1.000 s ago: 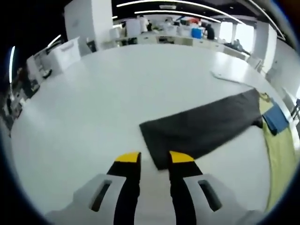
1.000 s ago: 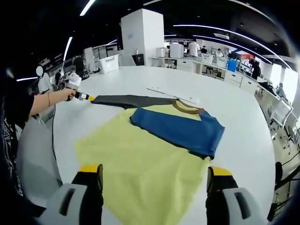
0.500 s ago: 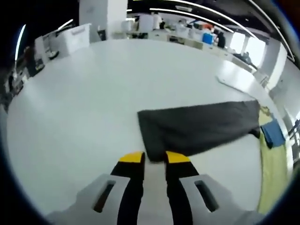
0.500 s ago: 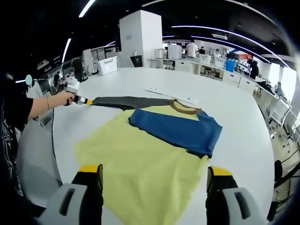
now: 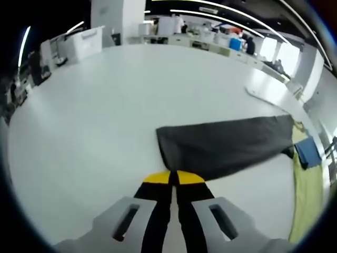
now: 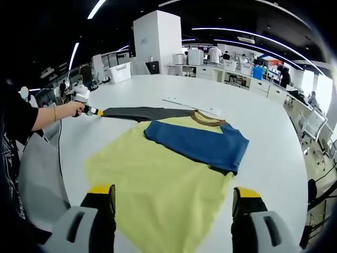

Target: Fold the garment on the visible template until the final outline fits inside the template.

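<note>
A yellow garment [image 6: 158, 184] lies flat on the white table [image 6: 263, 121], with a blue sleeve [image 6: 197, 145] folded across its chest and a brown collar [image 6: 208, 120] at the far end. Its dark grey sleeve [image 5: 226, 145] stretches out straight to the side. My left gripper [image 5: 170, 178] is shut on the cuff end of that dark sleeve; from the right gripper view that same gripper [image 6: 93, 110] sits at the sleeve's tip, held by a hand. My right gripper [image 6: 174, 192] hovers open over the yellow hem, touching nothing.
A thin flat white template sheet [image 6: 192, 105] lies on the table just beyond the collar. A person's arm [image 6: 50, 113] reaches in from the left. Desks, boxes and people fill the room far behind. The table's edge [image 6: 63, 179] curves close on the left.
My left gripper's jaws have closed onto the dark sleeve's cuff; a second ago they stood apart before it. The right gripper and the yellow body have stayed put.
</note>
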`<state>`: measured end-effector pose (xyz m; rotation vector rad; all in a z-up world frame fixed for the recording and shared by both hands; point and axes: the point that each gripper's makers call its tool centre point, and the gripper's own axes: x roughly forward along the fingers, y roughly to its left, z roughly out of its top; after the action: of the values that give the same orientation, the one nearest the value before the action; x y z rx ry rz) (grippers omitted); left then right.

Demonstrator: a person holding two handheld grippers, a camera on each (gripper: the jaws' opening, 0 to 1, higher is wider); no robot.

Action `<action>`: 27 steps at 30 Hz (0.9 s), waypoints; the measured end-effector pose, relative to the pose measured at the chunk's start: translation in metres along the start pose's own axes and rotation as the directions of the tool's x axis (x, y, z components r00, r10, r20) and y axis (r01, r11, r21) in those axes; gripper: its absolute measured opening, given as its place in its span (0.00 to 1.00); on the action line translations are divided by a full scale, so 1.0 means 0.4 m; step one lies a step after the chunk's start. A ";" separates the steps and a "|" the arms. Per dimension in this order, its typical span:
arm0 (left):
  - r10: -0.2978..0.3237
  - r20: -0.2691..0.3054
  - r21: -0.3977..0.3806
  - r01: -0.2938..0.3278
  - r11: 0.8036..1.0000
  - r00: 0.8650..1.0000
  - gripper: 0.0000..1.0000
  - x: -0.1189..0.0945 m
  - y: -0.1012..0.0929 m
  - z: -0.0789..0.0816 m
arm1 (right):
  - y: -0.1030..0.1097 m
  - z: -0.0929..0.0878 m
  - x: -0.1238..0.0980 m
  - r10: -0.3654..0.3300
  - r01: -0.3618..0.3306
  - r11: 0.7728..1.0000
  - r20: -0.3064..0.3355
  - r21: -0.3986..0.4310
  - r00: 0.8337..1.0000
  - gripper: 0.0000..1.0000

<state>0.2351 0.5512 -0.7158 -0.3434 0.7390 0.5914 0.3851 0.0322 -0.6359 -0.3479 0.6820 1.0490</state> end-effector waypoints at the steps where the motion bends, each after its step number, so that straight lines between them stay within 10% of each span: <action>1: 0.000 0.003 0.005 0.000 1.000 1.000 0.00 0.000 -0.001 0.002 | 0.000 0.001 0.000 0.000 0.000 1.000 0.001 0.000 1.000 0.92; 27: -0.072 0.167 0.279 0.023 0.960 0.983 0.00 -0.084 -0.121 0.190 | 0.008 0.003 -0.011 0.022 -0.021 1.000 0.006 -0.016 1.000 0.97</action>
<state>0.2850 0.5373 -0.6349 -0.0487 0.6309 0.4585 0.3813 0.0313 -0.6320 -0.3520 0.6735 1.0762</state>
